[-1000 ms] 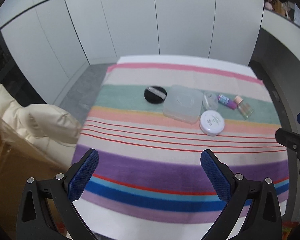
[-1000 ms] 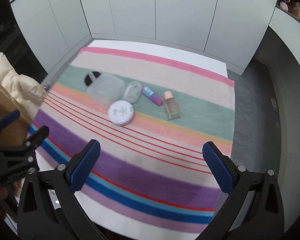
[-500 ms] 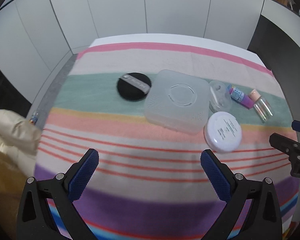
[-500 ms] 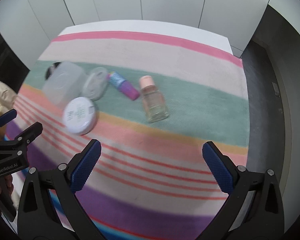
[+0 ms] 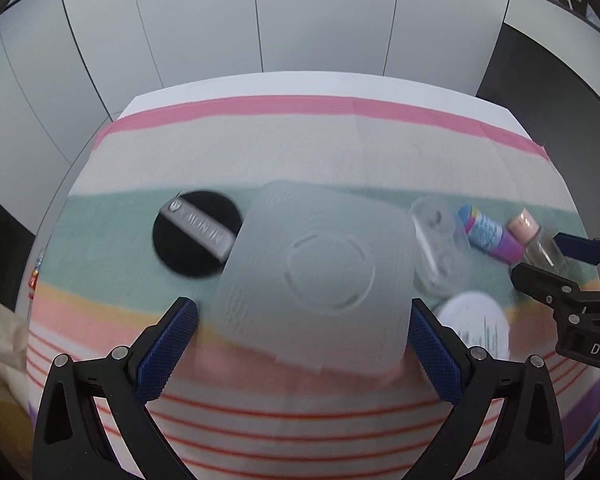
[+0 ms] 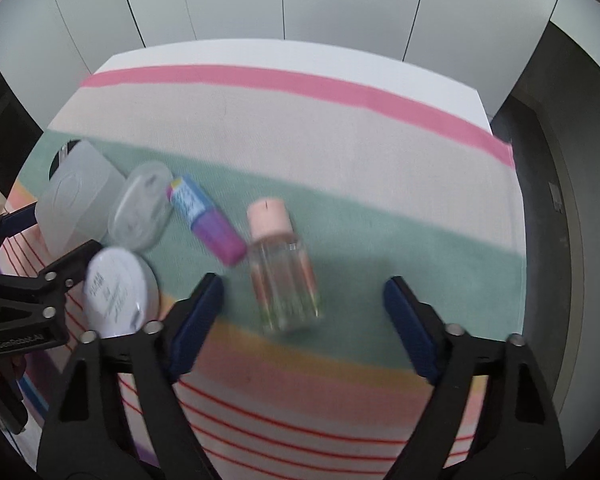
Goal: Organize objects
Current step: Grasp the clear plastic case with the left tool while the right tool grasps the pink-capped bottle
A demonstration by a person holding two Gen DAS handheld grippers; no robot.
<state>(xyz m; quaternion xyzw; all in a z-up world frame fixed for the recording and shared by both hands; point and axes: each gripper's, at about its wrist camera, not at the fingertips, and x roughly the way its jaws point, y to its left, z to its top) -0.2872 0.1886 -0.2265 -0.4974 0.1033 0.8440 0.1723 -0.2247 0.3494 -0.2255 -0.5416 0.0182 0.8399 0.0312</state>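
Both hand-held grippers are now sitting much lower and closer to the items than a second ago. Seen from its own wrist camera, the right hand-held gripper (image 6: 304, 320) is closing, its blue pads flanking but not yet touching the clear bottle with a pink cap (image 6: 282, 276), which is lying flat on the green stripe of the striped cloth (image 6: 340, 120) covering the surface. The left hand-held gripper (image 5: 302, 334) is standing wide open, straddling the near edge of the frosted square box (image 5: 320, 272) without pressing on it. Judging by this, a first pick is under way; next, each needs to settle lower and squeeze. Further out are lying a purple tube (image 6: 208, 220), a white round jar (image 6: 118, 292), a clear oval case (image 6: 142, 204) and a black disc (image 5: 196, 236). Motion blur is smearing labels, and the box's contents are unreadable.
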